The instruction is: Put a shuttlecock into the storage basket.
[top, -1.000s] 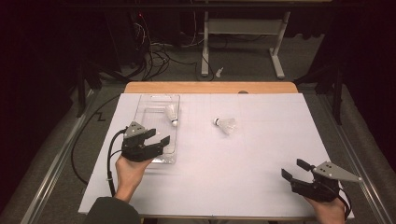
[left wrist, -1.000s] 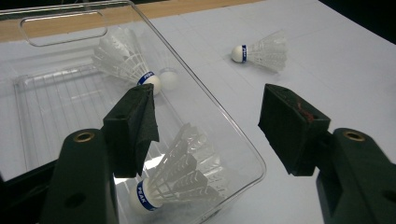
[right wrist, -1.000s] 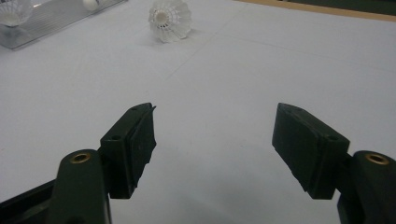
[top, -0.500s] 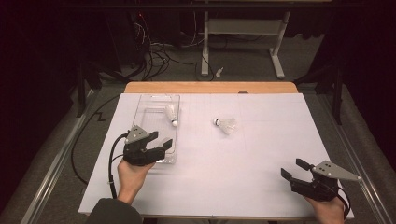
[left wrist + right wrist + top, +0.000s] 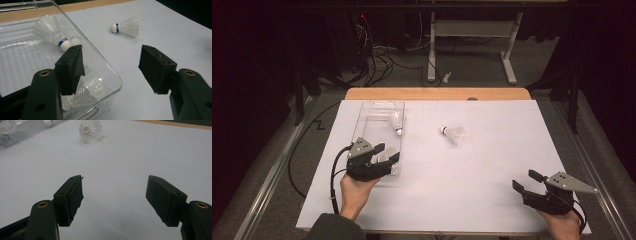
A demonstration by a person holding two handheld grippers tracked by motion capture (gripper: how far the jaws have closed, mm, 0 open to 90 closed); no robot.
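Shuttlecocks are being gathered into the clear plastic box (image 5: 371, 112): two lie inside, one (image 5: 80, 91) under the released left tool (image 5: 384, 156) hovering over its near corner, while another shuttlecock (image 5: 453, 133) waits mid-desk (image 5: 492, 165), and the right tool (image 5: 526, 180) rests released nearby.

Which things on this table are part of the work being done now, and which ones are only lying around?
Part of the work:
- clear plastic box
- two shuttlecocks in the box: far one, near one
- loose shuttlecock on the white sheet
- left claw, open at the box's near corner
- right claw, open

Lying about:
- cables on the floor
- small white object on the floor
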